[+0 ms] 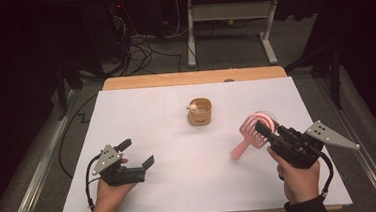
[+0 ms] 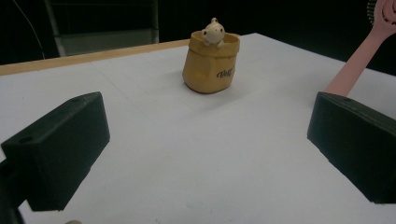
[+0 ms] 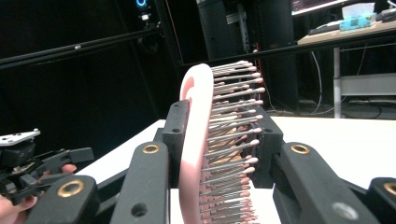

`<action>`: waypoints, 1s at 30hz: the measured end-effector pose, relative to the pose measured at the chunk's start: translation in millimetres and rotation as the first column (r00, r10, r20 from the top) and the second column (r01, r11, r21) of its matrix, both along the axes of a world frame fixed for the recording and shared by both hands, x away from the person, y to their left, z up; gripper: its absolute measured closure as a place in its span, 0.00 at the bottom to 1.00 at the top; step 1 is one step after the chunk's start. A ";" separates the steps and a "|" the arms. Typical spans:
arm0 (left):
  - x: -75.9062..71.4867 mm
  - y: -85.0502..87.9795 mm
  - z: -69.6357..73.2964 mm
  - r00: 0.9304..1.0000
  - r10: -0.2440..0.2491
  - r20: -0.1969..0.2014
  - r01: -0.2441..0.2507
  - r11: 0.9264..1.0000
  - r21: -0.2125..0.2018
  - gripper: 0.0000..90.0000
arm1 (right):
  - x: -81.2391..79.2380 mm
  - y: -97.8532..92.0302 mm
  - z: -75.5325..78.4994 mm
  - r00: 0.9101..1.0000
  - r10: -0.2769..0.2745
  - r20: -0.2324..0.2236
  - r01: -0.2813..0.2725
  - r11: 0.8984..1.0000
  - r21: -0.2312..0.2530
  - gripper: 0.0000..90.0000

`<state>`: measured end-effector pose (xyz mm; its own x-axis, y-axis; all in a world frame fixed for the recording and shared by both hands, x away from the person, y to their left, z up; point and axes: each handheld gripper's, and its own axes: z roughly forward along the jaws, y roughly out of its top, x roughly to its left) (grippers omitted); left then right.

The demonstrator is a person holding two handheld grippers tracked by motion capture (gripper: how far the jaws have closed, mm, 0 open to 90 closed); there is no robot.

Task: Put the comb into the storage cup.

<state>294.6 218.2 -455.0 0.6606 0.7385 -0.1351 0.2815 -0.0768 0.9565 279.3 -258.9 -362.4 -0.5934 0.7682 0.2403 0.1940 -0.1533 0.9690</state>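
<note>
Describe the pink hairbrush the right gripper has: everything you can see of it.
The pink hairbrush looks like plastic, with a vented, slotted head and a straight handle. Rows of thin bristles with small rounded tips stand out from one face of the head. The right gripper is shut on the head, one jaw on the smooth back, the other on the bristle side. The brush is tilted, the handle slanting down toward the white table; whether its end touches I can't tell.

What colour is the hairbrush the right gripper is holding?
Pink; the hairbrush shows best in the high view.
</note>
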 end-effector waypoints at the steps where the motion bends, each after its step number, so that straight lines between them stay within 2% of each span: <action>1: -0.1 0.6 0.0 1.000 0.003 0.006 -0.003 1.000 0.004 0.00 | -0.1 -1.1 0.2 1.000 -0.002 -0.001 0.002 1.000 0.002 0.75; 4: 0.4 0.9 -0.6 1.000 0.002 0.010 -0.002 1.000 0.014 0.00 | 0.1 -3.8 0.5 1.000 -0.011 0.004 0.011 1.000 0.005 0.75; 6: 1.8 0.2 -2.2 1.000 -0.001 0.009 0.001 0.999 0.039 0.00 | 0.1 -4.6 0.9 1.000 -0.015 0.008 0.015 1.000 0.004 0.75; 11: 1.5 0.0 -3.1 1.000 -0.005 0.012 0.005 0.999 0.046 0.00 | 0.5 -5.6 1.2 1.000 -0.021 -0.005 0.021 1.000 0.017 0.75; 13: 1.4 0.0 -3.6 1.000 0.001 0.013 -0.002 0.998 0.061 0.00 | 0.9 -5.2 0.7 1.000 -0.019 0.001 0.019 1.000 0.007 0.75; 20: 1.2 -0.5 -4.8 1.000 0.003 0.007 -0.004 0.998 0.060 0.00 | 1.5 -5.3 1.4 1.000 -0.016 0.001 0.016 1.000 0.023 0.75; 27: -0.1 -0.7 -3.2 1.000 -0.005 0.021 0.003 0.999 0.054 0.00 | 2.2 2.7 3.5 1.000 -0.016 0.015 0.016 1.000 0.004 0.75; 30: -0.5 -1.1 -3.6 1.000 -0.009 0.022 0.008 0.998 0.068 0.00 | 8.8 8.2 2.6 1.000 -0.018 0.012 0.018 1.000 0.004 0.75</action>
<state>294.1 217.1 -458.6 0.6693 0.7397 -0.0699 0.2591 -0.1442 0.9550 288.1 -250.7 -359.8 -0.5820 0.7781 0.2363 0.1796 -0.1604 0.9706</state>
